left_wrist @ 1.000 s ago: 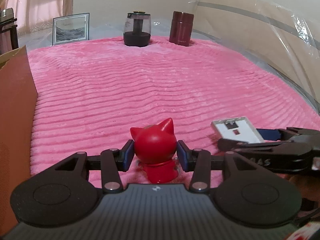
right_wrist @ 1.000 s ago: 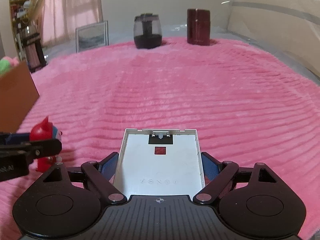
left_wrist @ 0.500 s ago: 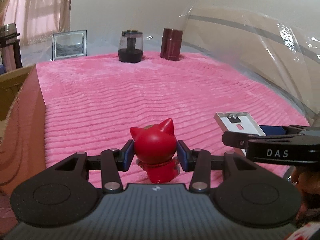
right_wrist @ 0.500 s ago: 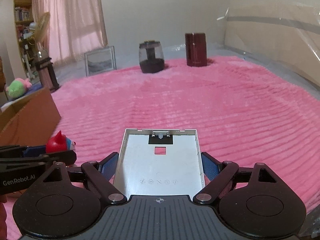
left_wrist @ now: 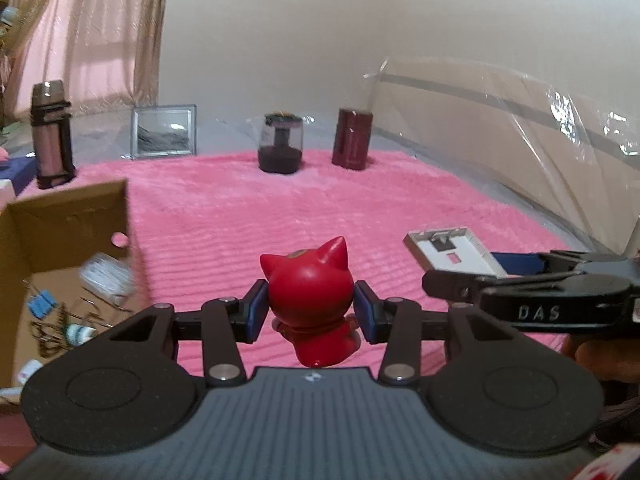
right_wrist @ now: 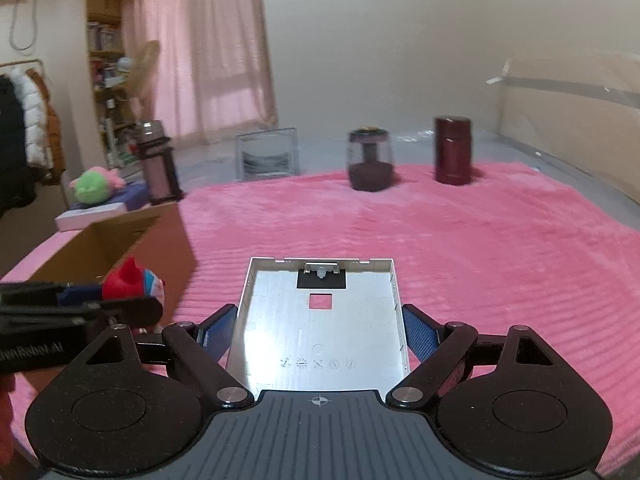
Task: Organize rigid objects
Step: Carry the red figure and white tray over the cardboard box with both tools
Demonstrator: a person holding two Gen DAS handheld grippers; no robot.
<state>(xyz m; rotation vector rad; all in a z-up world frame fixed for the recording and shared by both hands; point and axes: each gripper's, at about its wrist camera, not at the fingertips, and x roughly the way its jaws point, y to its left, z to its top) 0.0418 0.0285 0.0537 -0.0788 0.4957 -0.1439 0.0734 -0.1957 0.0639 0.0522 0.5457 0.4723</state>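
Left wrist view shows my left fingers [left_wrist: 310, 312] pinching the red cat figurine [left_wrist: 310, 300], now lifted off the pink blanket [left_wrist: 320, 208], with the open cardboard box [left_wrist: 60, 248] come into view to their left. My right fingers [right_wrist: 318, 330] clamp the flat metal tray [right_wrist: 320, 320], likewise raised, so I judge both are heading for the box.

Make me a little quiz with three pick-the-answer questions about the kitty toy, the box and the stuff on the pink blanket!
1. Where is the cardboard box?
A. Left of the red cat toy
B. Behind the maroon canister
C. On top of the picture frame

2. What colour is the tall canister at the far edge of the pink blanket?
A. Green
B. Dark red
C. Yellow

3. What is the right gripper doing?
A. Hanging empty
B. Holding a silver tray
C. Holding a cup

Answers:
1. A: in the left wrist view the open box sits left of the red cat toy, which the left gripper holds.
2. B: it is dark red, next to the glass jar.
3. B: its blue fingers press both sides of the silver tray.
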